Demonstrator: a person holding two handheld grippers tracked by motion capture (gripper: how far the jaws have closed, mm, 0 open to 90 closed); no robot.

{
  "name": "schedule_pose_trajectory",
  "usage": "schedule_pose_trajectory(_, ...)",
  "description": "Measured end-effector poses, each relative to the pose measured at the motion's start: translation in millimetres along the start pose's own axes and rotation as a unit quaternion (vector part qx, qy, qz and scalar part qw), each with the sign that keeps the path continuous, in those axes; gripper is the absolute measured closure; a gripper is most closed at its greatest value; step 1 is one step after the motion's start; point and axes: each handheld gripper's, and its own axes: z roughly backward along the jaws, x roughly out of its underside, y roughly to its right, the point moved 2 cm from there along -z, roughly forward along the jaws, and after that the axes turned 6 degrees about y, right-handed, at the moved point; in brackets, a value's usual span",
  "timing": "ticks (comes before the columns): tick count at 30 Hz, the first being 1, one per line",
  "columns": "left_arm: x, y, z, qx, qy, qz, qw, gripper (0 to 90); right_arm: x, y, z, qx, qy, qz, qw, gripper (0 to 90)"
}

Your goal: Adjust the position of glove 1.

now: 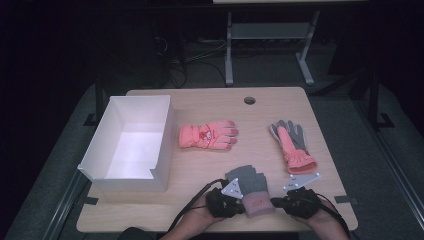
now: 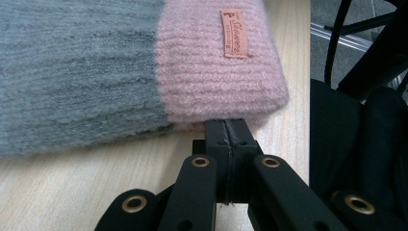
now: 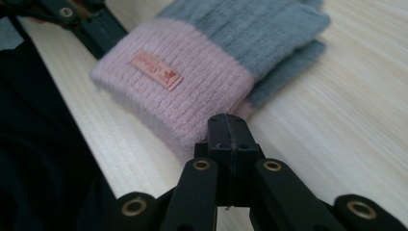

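Grey knit with a pink ribbed cuff and a small orange label, the mitten [image 1: 251, 190] lies flat at the table's [image 1: 210, 102] near edge, between the left gripper [image 2: 226, 137] and right gripper [image 3: 227, 132], each with its jaws pressed together at the cuff's edge, possibly pinching a little of it. Judging by the empty white box [image 1: 100, 145], packing has barely begun: this mitten, the coral glove [image 1: 207, 135] and the grey-and-coral glove [image 1: 292, 145] all remain out.

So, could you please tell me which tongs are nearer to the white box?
Left. The left tongs sit at the knit glove's cuff, on the side towards the white box; the right tongs are on the glove's far side.
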Motion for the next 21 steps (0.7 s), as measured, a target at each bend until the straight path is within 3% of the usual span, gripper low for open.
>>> schedule_pose_trajectory(4,1.9,-4.8,6.3,-0.007,-0.007,0.013,0.9999,89.4,0.4,0.8,-0.8,0.004,-0.002,0.004,1.0000,90.0)
schedule_pose_trajectory(8,5.3,-17.2,21.9,-0.025,0.003,0.040,0.9989,89.1,2.0,6.5,-0.1,0.014,-0.002,-0.004,0.9999,90.0)
schedule_pose_trajectory(14,10.8,-34.2,44.4,-0.052,0.014,0.061,0.9967,87.2,1.3,-1.8,-9.9,-0.006,-0.021,0.008,0.9997,90.0)
schedule_pose_trajectory(16,13.2,-38.8,50.6,-0.062,0.017,0.067,0.9957,83.5,-0.7,-6.7,-13.1,-0.016,-0.020,0.012,0.9996,90.0)
schedule_pose_trajectory(21,20.8,-53.3,67.6,-0.096,0.030,0.082,0.9915,59.4,-8.6,-19.9,-23.3,-0.039,-0.017,0.031,0.9986,90.0)
